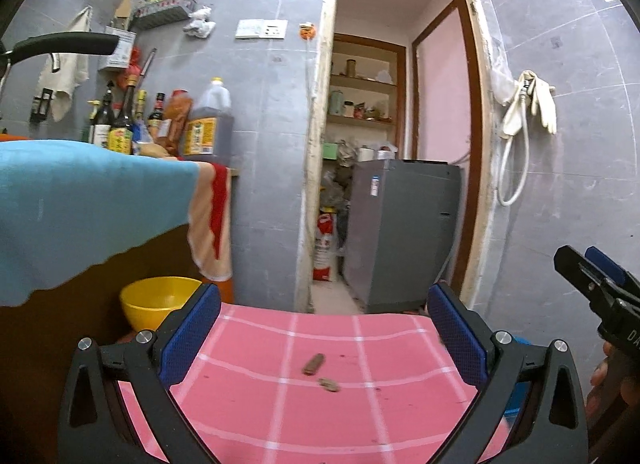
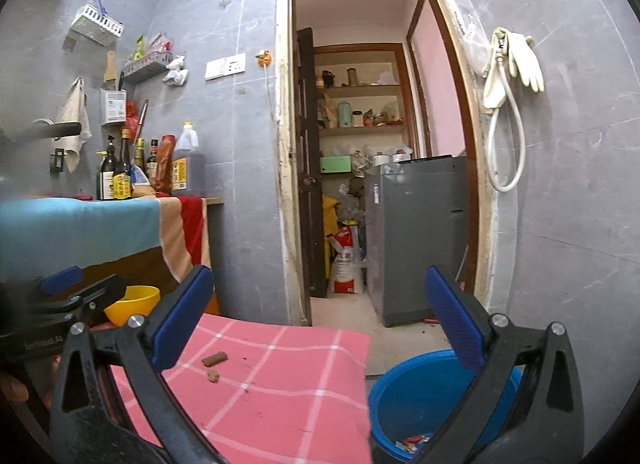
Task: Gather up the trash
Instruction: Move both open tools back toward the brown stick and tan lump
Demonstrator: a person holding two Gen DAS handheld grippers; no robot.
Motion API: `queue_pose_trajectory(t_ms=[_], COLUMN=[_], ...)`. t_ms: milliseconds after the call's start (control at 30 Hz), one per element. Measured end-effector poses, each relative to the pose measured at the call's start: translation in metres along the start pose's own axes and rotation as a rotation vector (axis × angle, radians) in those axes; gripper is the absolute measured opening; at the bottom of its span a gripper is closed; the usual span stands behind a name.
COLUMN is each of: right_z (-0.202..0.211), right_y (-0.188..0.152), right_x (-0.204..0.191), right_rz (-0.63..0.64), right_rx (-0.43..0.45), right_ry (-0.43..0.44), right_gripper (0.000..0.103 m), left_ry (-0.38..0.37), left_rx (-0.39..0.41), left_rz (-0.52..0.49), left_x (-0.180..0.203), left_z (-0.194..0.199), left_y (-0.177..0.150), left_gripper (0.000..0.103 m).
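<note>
1. Jaws: left gripper (image 1: 324, 334) and right gripper (image 2: 318, 316) both spread wide, nothing grasped.
2. Brown trash pieces (image 2: 214, 360): laid on pink checked cloth (image 2: 280, 384).
3. Blue bucket (image 2: 416, 396): placed beside cloth, scraps inside.

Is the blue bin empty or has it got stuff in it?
Not empty: the blue bin has a few wrapper scraps at its bottom.

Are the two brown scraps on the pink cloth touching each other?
Apart. The left wrist view shows bare pink cloth between the longer scrap and the smaller scrap; the right wrist view shows the same gap.
</note>
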State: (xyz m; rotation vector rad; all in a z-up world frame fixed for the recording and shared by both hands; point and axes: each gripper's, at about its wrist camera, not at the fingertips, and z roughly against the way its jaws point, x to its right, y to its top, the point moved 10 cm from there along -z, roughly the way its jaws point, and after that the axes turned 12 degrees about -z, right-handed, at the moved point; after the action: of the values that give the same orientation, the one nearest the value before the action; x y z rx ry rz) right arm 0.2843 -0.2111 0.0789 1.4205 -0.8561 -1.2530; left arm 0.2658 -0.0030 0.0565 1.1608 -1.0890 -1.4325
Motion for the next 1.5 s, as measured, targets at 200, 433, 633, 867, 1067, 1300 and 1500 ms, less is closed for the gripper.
queue_pose_trajectory(t_ms=[200, 433, 633, 867, 1067, 1300, 1500], right_z=[-0.012, -0.030, -0.046, -0.075, -0.105, -0.127, -0.138], right_y=[-0.009, -0.026, -0.042, -0.071, -0.107, -0.148, -0.184], right_x=[-0.019, -0.036, -0.047, -0.054, -0.056, -0.059, -0.070], right_rz=[0.022, 0.058, 0.079, 0.113, 0.150, 0.185, 0.213], right_rx=[-0.010, -0.049, -0.083, -0.199, -0.369, -0.565, -0.735], right_ry=[0.031, 0.056, 0.071, 0.077, 0.074, 0.091, 0.137], right_gripper=[0.103, 0.103, 0.103, 0.102, 0.102, 0.080, 0.057], left_ry=[0.045, 0.081, 0.103, 0.104, 0.083, 0.049, 0.018], left_rx=[-0.003, -0.023, -0.040, -0.100, -0.192, -0.329, -0.447], left_rz=[-0.001, 0.000, 0.007, 0.010, 0.008, 0.028, 0.063], left_x=[-0.027, -0.047, -0.060, -0.069, -0.072, -0.074, -0.074], left_z=[0.000, -0.006, -0.014, -0.033, -0.056, -0.083, -0.097], left_y=[-0.010, -0.027, -0.040, -0.056, -0.075, -0.102, -0.126], left_gripper=[0.101, 0.101, 0.101, 0.101, 0.101, 0.101, 0.101])
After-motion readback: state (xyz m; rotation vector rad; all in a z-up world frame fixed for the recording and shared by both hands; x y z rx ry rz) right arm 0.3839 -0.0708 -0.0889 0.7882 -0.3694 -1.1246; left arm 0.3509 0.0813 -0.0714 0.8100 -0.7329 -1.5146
